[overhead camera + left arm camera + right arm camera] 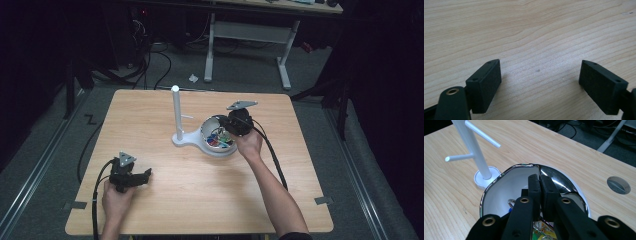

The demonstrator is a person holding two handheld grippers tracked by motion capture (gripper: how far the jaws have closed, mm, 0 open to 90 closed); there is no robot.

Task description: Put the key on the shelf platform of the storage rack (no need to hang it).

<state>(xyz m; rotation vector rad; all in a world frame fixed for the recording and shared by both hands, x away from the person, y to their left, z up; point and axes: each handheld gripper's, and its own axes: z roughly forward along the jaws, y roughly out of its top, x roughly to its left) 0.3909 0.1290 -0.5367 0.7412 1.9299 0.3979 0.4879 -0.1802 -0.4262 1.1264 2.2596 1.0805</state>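
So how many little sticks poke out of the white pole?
2. In the right gripper view, one peg points up to the right, the other peg points left, lower down the white pole. More may be hidden.

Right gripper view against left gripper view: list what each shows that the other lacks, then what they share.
Right gripper view alone: its fingers pressed together over a white bowl with a shiny rim, small coloured bits at the bowl's bottom, a white stand with side pegs, and a round grommet in the tabletop. Left gripper view alone: the left gripper with its fingers wide apart, nothing between them, over bare wood. Shared: the light wooden table and a pair of black fingers rising from the bottom edge.
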